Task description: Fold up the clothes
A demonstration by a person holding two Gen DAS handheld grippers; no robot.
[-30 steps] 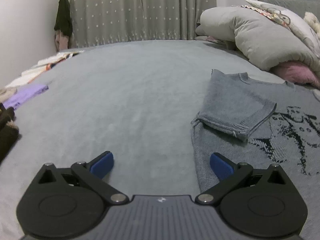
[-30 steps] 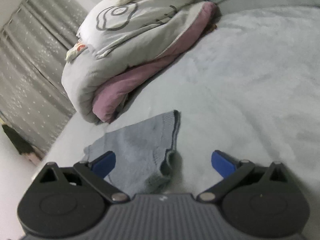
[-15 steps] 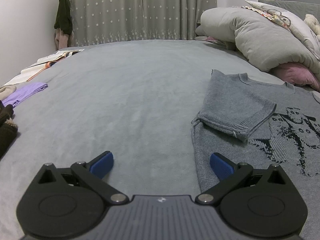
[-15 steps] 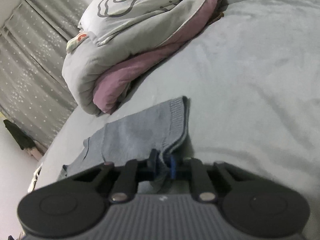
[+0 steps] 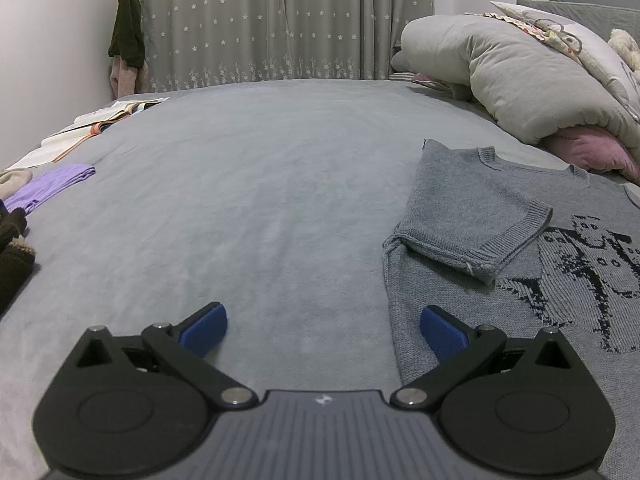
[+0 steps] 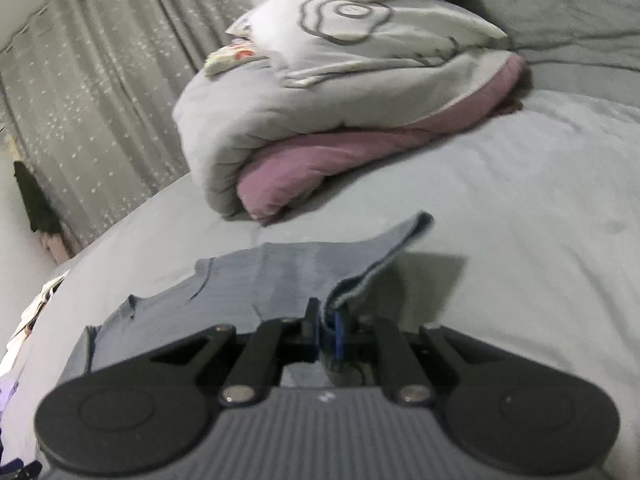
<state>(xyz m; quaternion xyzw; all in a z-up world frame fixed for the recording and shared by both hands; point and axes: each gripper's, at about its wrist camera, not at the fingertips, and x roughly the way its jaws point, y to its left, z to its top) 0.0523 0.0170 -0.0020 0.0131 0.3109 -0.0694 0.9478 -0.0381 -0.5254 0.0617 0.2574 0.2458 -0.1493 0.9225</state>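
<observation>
Already half-folded, grey knit sweater [image 5: 476, 216] has one sleeve [image 6: 384, 256] pinched in right gripper [image 6: 328, 330].

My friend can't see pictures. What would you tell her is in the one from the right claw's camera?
The right claw is shut on a grey sweater's sleeve, lifting it off the grey bed. Behind it lies a folded grey and pink duvet, with starry curtains at the back.

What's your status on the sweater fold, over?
Left gripper open, empty. Right gripper shut on sweater sleeve, lifted off bed. Nothing in the way.
</observation>
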